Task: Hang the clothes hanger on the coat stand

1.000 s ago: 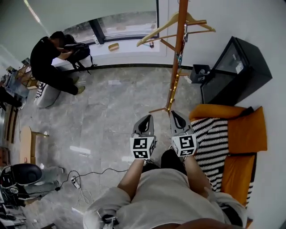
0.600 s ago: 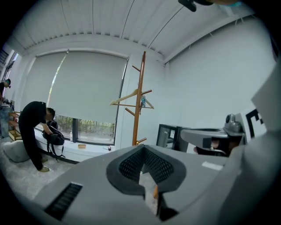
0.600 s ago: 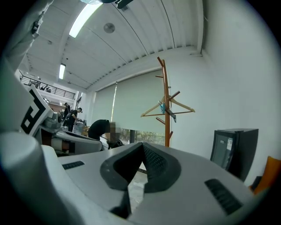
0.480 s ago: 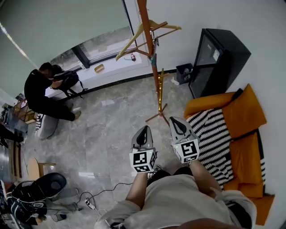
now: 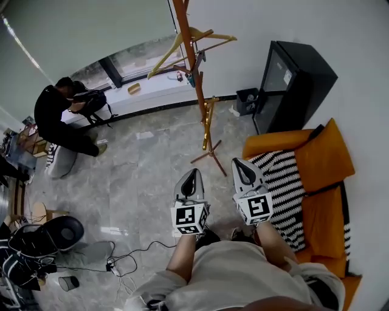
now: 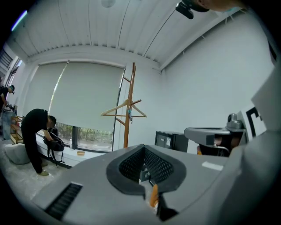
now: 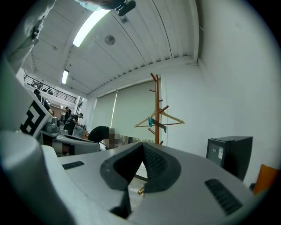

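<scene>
Hanging on coat stand (image 5: 182,18), clothes hanger (image 5: 163,61), left gripper (image 5: 191,179), right gripper (image 5: 243,170) closed

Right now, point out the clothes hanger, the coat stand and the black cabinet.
clothes hanger (image 5: 164,58), head view, on its sloping wooden arm.
coat stand (image 5: 183,18), head view, on the upper pole.
black cabinet (image 5: 298,76), head view, on its top panel.

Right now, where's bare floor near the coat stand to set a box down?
Bare floor lies between the crouching person and the coat stand. Crowded: right of the stand, bin, black cabinet and sofa; lower left, chair and cables.
</scene>
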Demonstrator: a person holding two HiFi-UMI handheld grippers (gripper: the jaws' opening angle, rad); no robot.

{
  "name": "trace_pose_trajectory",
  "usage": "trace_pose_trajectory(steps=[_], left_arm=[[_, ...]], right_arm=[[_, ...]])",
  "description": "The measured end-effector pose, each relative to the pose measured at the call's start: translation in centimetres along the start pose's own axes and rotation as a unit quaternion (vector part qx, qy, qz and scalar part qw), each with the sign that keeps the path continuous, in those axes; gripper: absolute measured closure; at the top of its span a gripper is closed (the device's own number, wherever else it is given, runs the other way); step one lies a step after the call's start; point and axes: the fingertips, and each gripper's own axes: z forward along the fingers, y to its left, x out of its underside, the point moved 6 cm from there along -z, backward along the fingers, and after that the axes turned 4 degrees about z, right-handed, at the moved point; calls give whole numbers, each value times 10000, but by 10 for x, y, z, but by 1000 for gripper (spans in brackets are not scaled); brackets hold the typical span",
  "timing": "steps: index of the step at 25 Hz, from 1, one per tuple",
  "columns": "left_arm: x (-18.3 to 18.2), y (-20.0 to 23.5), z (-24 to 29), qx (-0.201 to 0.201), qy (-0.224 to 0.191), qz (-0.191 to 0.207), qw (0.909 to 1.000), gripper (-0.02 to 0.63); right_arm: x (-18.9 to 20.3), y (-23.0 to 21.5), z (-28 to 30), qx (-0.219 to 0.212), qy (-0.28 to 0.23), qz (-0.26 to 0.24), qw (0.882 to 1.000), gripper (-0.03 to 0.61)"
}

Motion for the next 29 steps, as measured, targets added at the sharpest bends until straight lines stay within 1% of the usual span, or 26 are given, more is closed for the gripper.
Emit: trace_pose_trajectory(steps=[7, 12, 22, 29], left_arm=[[0, -17, -11, -94, 76, 105, 9999, 604], [-3, -20, -14, -110, 34, 127, 9999, 604], [-4, -21, -16, -75, 41, 182, 9998, 604], [-3, -36, -37, -79, 28, 224, 9997, 604]], right_arm=[[-8, -15, -21, -3, -70, -42, 10000, 574], [-9, -19, -28, 45, -66, -78, 9999, 574], [-9, -14, -25, 25, -111, -45, 9999, 574], [-10, -7, -48, -60, -92, -52, 9999, 574]])
